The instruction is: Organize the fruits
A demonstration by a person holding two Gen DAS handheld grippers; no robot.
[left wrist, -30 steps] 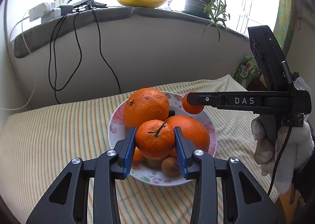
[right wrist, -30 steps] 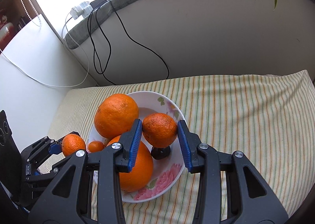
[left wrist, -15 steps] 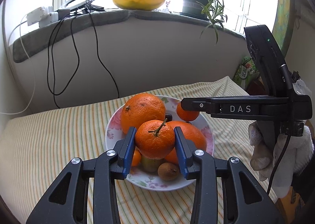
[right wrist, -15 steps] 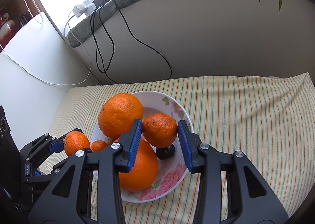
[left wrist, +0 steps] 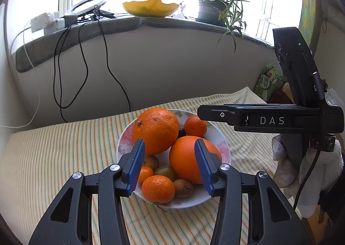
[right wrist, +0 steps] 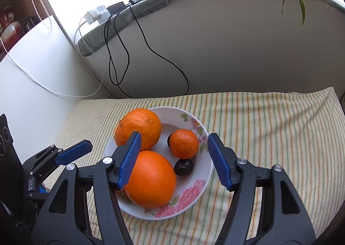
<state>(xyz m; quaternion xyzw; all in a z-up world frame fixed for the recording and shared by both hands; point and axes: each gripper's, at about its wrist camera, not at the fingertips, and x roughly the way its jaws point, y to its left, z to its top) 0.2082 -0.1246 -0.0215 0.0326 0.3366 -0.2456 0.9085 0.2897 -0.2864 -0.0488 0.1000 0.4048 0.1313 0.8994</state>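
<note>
bowl (left wrist: 224,143) on striped desk (left wrist: 54,158) | 2 big oranges, far-left one (left wrist: 156,129) stem-end left | 2 mandarins (left wrist: 158,189), 1 dark plum (right wrist: 183,167) | left tool (left wrist: 169,169), right tool (right wrist: 174,159): jaws opening, gripping nothing

We count two big oranges (left wrist: 155,129), three mandarins (left wrist: 158,189), two kiwis (left wrist: 183,188), one dark plum (right wrist: 183,167), one plate (left wrist: 224,148).
</note>
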